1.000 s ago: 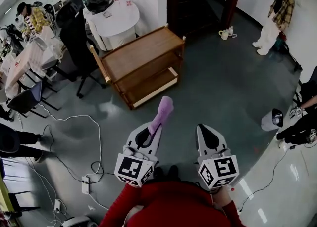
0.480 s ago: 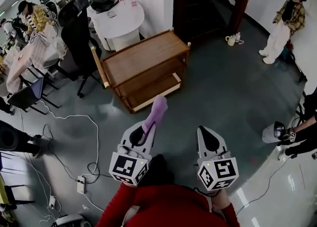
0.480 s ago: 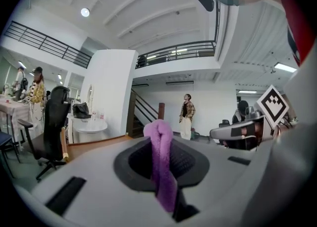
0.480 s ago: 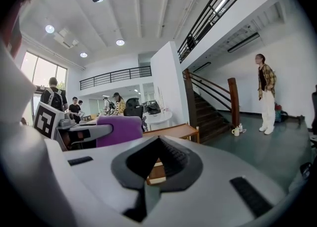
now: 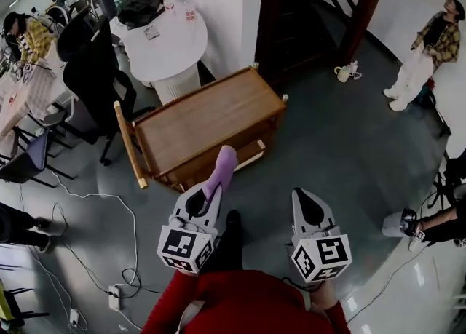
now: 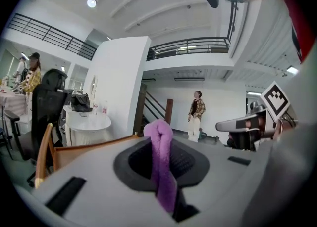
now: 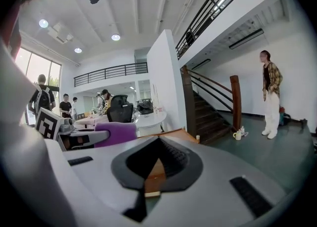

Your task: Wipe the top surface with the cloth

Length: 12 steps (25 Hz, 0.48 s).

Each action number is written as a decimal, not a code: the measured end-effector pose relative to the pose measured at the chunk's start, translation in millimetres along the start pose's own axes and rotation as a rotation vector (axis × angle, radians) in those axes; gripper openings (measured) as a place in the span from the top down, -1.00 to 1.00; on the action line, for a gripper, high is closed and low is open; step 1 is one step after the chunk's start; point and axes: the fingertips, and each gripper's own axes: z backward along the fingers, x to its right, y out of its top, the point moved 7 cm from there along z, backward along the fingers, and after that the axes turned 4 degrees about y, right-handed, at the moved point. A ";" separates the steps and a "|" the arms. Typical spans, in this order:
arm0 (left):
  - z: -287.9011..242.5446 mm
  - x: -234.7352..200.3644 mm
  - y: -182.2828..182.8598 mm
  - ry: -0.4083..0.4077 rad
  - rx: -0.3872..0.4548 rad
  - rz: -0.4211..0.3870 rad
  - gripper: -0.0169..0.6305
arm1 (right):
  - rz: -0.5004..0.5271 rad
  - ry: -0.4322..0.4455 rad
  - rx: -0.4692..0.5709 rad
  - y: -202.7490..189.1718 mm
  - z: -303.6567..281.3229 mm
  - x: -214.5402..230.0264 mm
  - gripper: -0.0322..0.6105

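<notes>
Left tool [image 5: 209,193] clenched on purple cloth [image 5: 220,168]; cloth sticks out past the tips, held in the air near wooden cart [image 5: 204,116]. Right tool [image 5: 305,200] closed, empty, alongside.

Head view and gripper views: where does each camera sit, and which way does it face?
Head view: on the head, steeply down at wooden cart; left gripper, right gripper, red sleeves show.
Left gripper view: on it, along jaws shut on purple cloth.
Right gripper view: on it, along shut, empty jaws.
All share cart and cloth.
</notes>
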 end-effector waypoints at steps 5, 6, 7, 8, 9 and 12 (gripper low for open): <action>-64.1 -41.1 27.1 0.007 -0.006 -0.001 0.81 | -0.002 0.017 -0.015 39.7 -80.6 20.3 0.89; -73.1 -48.1 31.2 0.012 -0.007 0.002 0.81 | 0.001 0.026 -0.018 46.5 -94.2 22.6 0.89; -81.7 -55.1 34.6 0.020 -0.007 0.009 0.81 | 0.007 0.034 -0.023 53.3 -107.4 25.0 0.89; -89.5 -61.8 36.9 0.030 -0.008 0.020 0.81 | 0.013 0.043 -0.029 59.2 -119.9 27.4 0.89; -96.1 -68.0 37.7 0.039 -0.012 0.033 0.81 | 0.018 0.051 -0.038 63.5 -131.3 29.7 0.89; -114.1 -83.2 35.6 0.067 -0.034 0.074 0.81 | 0.026 0.074 -0.065 72.3 -161.7 38.8 0.89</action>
